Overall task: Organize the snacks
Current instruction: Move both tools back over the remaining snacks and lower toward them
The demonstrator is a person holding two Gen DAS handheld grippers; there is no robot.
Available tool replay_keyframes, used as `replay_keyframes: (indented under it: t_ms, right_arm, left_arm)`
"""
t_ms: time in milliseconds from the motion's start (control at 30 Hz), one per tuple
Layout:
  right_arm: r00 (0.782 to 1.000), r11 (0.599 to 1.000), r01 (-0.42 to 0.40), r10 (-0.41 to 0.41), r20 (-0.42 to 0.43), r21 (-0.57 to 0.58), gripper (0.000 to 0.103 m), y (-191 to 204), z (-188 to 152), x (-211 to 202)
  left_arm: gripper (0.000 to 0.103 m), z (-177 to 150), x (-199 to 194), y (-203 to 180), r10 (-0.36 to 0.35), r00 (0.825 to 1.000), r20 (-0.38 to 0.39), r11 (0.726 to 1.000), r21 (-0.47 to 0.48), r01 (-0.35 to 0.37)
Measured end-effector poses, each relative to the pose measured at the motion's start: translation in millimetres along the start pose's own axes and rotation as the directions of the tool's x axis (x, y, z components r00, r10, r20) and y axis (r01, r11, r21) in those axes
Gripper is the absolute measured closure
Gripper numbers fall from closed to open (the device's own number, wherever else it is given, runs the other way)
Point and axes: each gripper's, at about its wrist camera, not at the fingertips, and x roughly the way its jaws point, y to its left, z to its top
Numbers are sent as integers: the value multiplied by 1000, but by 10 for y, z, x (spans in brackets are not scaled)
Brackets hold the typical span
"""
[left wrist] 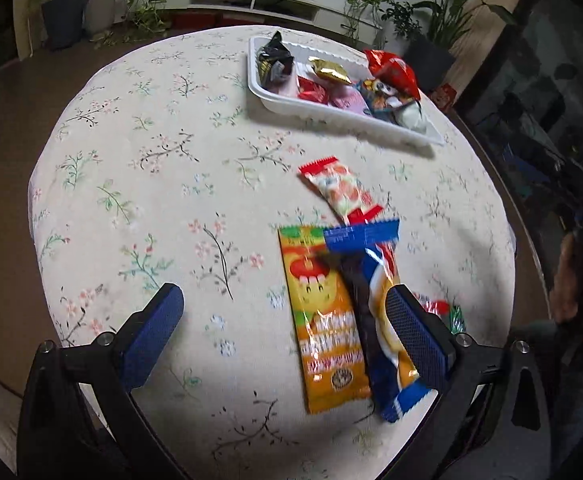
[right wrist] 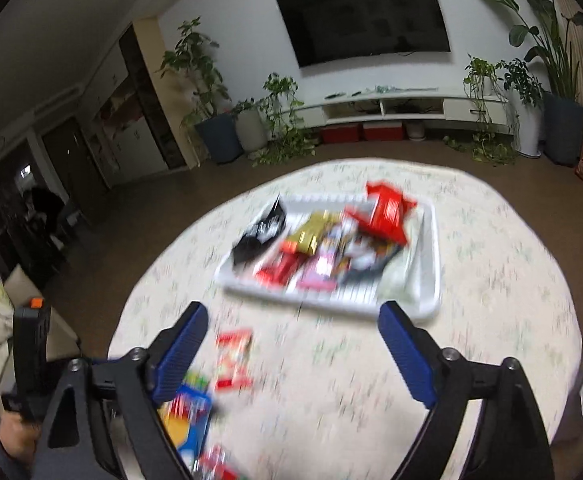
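Three loose foil snack packets (left wrist: 343, 300) are lying on the floral-clothed table (left wrist: 171, 200), near the white plastic tray (left wrist: 347, 116) | light, crinkly, slippery; pinch mid-body | both hand-held grippers gaping, holding nothing.

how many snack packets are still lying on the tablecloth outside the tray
4: a red-and-white packet nearest the white tray, an orange packet, a blue packet overlapping it, and a red-green wrapper partly hidden.

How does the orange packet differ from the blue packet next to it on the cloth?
The orange packet is wider and lies flat on the tablecloth; the blue packet is narrower and overlaps the orange packet's right edge. The orange packet shows a cartoon face, the blue packet a dark stripe. Both lie outside the white tray.
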Motion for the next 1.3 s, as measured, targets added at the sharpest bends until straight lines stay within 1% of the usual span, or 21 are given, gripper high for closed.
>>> replay_keyframes:
  t_ms: [33, 100, 200, 300, 333, 367, 500, 600, 700, 767, 867, 1000, 1133, 1233, 1300]
  right_arm:
    - [1000, 1000, -5, 5, -21, -5, 20, 55, -126, -39]
    - [998, 1000, -4, 3, -57, -6, 20, 138, -270, -81]
    - [993, 999, -38, 36, -114, -13, 25, 318, -522, -126]
    - [985, 997, -54, 43, -168, -61, 34, 551, -711, -58]
    - [981, 996, -58, 44, -187, -74, 40, 623, -755, -24]
    - [978, 995, -56, 38, -204, -86, 42, 692, -791, 12]
    - [975, 995, -32, 11, -224, -89, 43, 807, -882, 40]
    - [971, 995, 0, -25, -240, -104, 43, 844, -990, -7]
    - [960, 994, 30, -58, -272, -108, 43, 855, -1122, 8]
    - [958, 997, 19, -40, -285, -76, 43, 839, -1148, 22]
    - [961, 998, 19, -33, -275, -55, 43, 879, -1072, 32]
    - [960, 993, 13, -45, -277, -115, 43, 1067, -965, 105]
    - [949, 990, 12, -56, -309, -143, 43, 1207, -943, 251]
    - [941, 990, 5, -53, -334, -144, 43, 1259, -948, 364]
    - [932, 989, 11, -64, -355, -151, 43, 1278, -961, 451]
  left_arm:
    - [1, -30, 3, -12, 4, 1000, 0, 1000, 6, -4]
    - [1, -84, 16, 1, 17, 1000, 4, 1000, 6, -17]
    - [1, -140, 6, 38, 17, 1000, 3, 1000, -11, -17]
    - [1, -169, -48, 23, 36, 999, 12, 999, 8, -36]
    - [1, -168, -61, 20, 39, 999, 11, 999, 15, -39]
    - [1, -175, -69, 23, 34, 999, 8, 999, 16, -34]
    - [1, -159, -101, 5, 20, 1000, 12, 999, 27, -21]
    - [1, -144, -38, -41, 46, 999, -14, 997, 58, -45]
    - [1, -140, 56, -46, 57, 998, -35, 997, 63, -55]
    - [1, -138, 79, -48, 66, 997, -37, 996, 67, -63]
    - [1, -129, 137, -62, 92, 994, -52, 992, 90, -87]
    - [1, -129, 150, 4, 120, 991, -51, 989, 90, -115]
    - [2, -134, 70, 121, 109, 993, -35, 993, 55, -107]
    - [2, -132, 54, 136, 121, 992, -34, 991, 60, -118]
    - [2, -131, 63, 167, 143, 989, -38, 989, 54, -141]
